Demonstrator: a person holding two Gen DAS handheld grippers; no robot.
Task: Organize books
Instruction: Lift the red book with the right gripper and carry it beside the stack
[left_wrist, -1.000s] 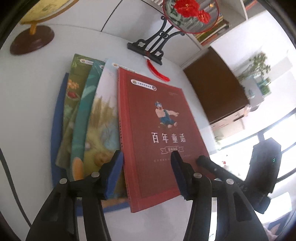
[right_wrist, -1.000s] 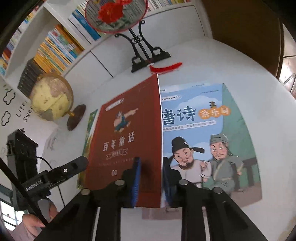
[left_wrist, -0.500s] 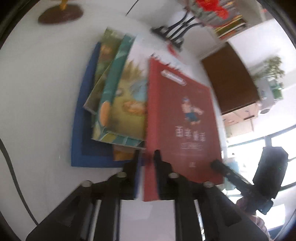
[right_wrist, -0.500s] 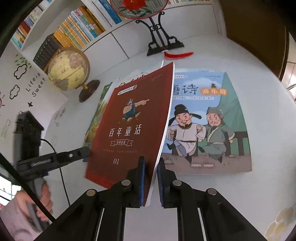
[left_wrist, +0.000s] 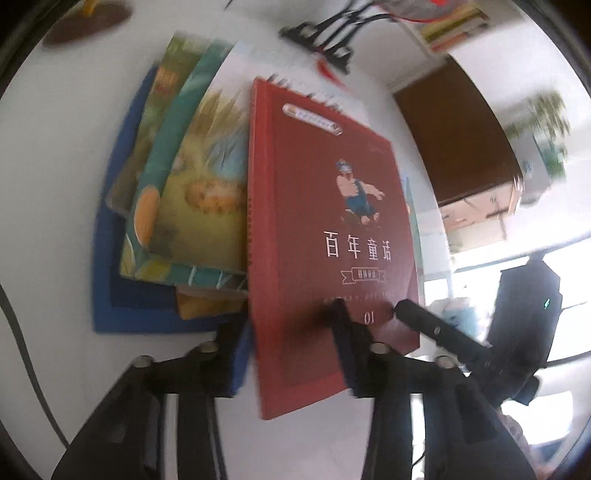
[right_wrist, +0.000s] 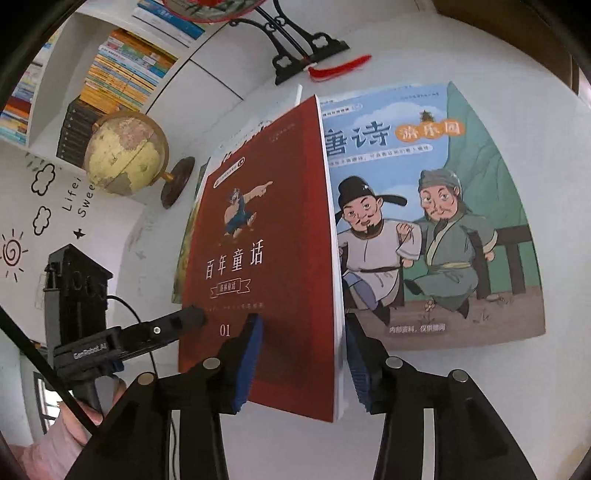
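Note:
A red storybook (left_wrist: 325, 221) lies tilted, with its spine side over a fanned stack of picture books (left_wrist: 192, 192) that rests on a blue book (left_wrist: 110, 280). My left gripper (left_wrist: 291, 343) straddles the red book's lower spine corner; its jaws are opening and the pads stand off the cover. In the right wrist view the red storybook (right_wrist: 266, 258) has its page edge raised above a blue poetry book (right_wrist: 443, 221). My right gripper (right_wrist: 303, 354) is around that edge, jaws opening, pads apart from it. One of the left gripper's fingers (right_wrist: 184, 321) touches the red cover's left edge.
A globe (right_wrist: 125, 155) stands at the back left of the white table (right_wrist: 517, 406). Behind the books stand a black fan stand (right_wrist: 303, 48) and a red tassel (right_wrist: 340, 68). Bookshelves (right_wrist: 122, 66) line the wall. A brown cabinet (left_wrist: 454, 140) is beyond the table. A person's hand (right_wrist: 74, 424) holds the left gripper.
Half a second ago both grippers were pinched on the red book's opposite edges; now both have spread apart. The red book has sunk lower and looks flatter over the stack.

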